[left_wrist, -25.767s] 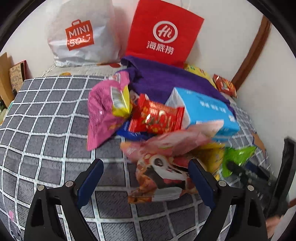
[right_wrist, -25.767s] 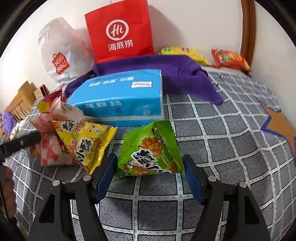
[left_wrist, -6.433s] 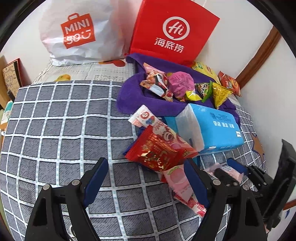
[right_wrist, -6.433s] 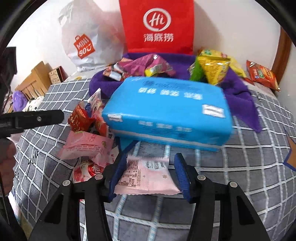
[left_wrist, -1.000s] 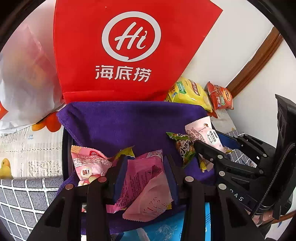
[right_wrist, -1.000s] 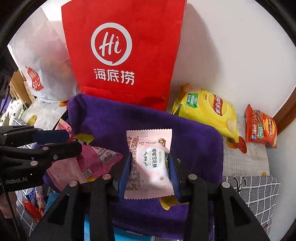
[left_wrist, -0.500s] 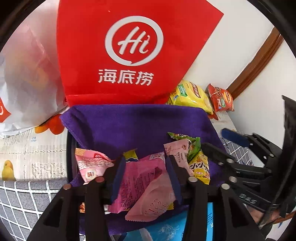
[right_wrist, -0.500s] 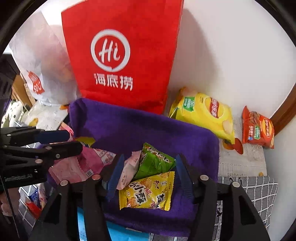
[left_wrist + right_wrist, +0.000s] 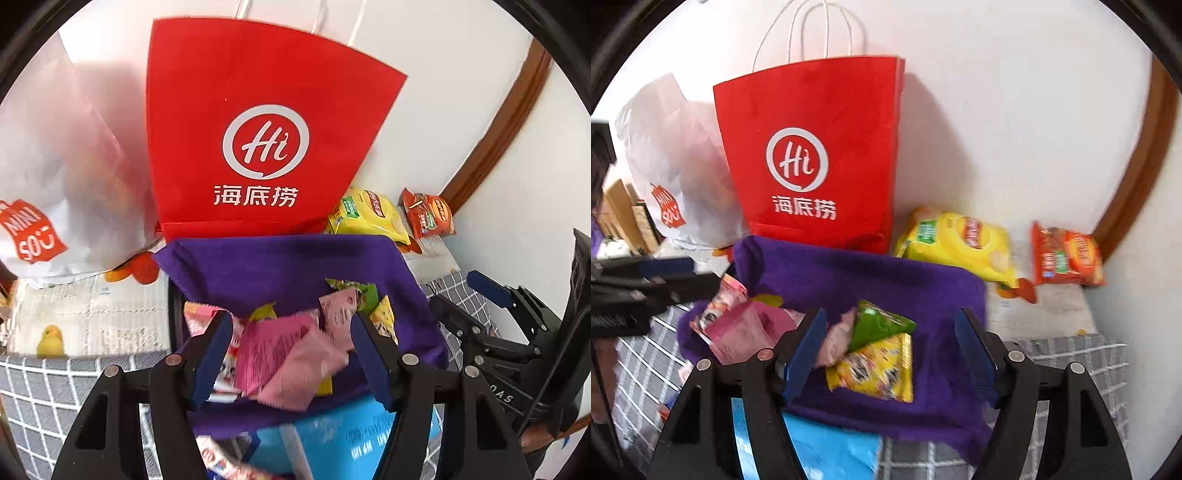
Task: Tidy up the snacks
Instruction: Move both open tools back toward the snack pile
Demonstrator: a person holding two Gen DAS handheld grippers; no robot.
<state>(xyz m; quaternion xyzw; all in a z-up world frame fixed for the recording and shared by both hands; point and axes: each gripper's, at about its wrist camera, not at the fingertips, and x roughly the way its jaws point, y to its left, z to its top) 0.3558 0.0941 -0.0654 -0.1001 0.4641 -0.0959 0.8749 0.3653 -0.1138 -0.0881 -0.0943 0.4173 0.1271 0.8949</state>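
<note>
My left gripper (image 9: 291, 350) hovers over the purple cloth (image 9: 280, 266), its jaws opening. A pink snack packet (image 9: 284, 365) lies loose on the cloth between the blue pads, which do not touch it. My right gripper (image 9: 890, 354) is also opening, above a green packet (image 9: 879, 325) and a yellow packet (image 9: 875, 369). A pale pink packet (image 9: 834, 339) rests by its left pad, free of the grip. More pink packets (image 9: 738, 328) lie at the cloth's left side. The right gripper (image 9: 480, 306) also shows at the right of the left wrist view.
A red paper bag (image 9: 812, 166) and a white plastic bag (image 9: 672, 166) stand against the wall behind the cloth. A yellow chip bag (image 9: 956, 240) and an orange one (image 9: 1067, 258) lie to the right. A blue tissue pack (image 9: 340, 439) sits in front on the checked cover.
Both grippers have let go of their packets, opened and risen. The pink packet and the pale pink packet now lie on the purple cloth.
</note>
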